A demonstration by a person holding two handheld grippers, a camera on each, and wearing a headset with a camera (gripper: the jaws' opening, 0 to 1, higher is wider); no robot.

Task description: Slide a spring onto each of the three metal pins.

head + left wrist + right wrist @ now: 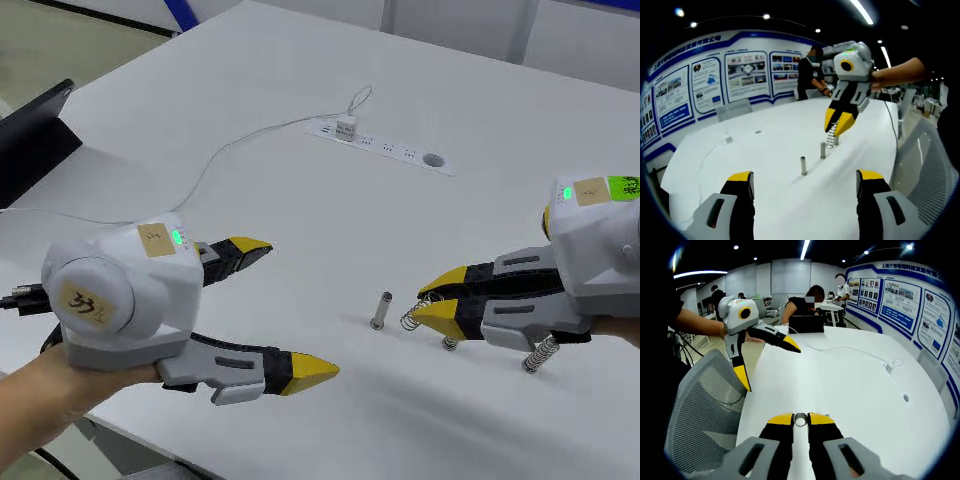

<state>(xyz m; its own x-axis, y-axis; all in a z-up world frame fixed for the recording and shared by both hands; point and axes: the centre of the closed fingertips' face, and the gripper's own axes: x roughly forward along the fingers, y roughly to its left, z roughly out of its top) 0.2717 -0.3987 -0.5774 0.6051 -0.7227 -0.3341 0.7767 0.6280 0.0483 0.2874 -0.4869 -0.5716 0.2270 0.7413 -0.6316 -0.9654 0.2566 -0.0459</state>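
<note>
My right claw [428,303] pinches a spring [800,418]; two pins [803,166] just off its tips look bare, third unclear. Left claw [300,308] wide, idle.

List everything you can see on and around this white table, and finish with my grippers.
table: one, white, under everything
power strip: one, white, far side, white cable trailing left
dark screen: one, black, left edge of table
mesh chair: one, grey, beside the table
metal pins: at least two, silver, upright mid-table
springs: two, silver, one beside the right gripper, one in its jaws
left gripper: one, white with yellow tips, open, left of the pins
right gripper: one, same colours, shut on a spring
</note>
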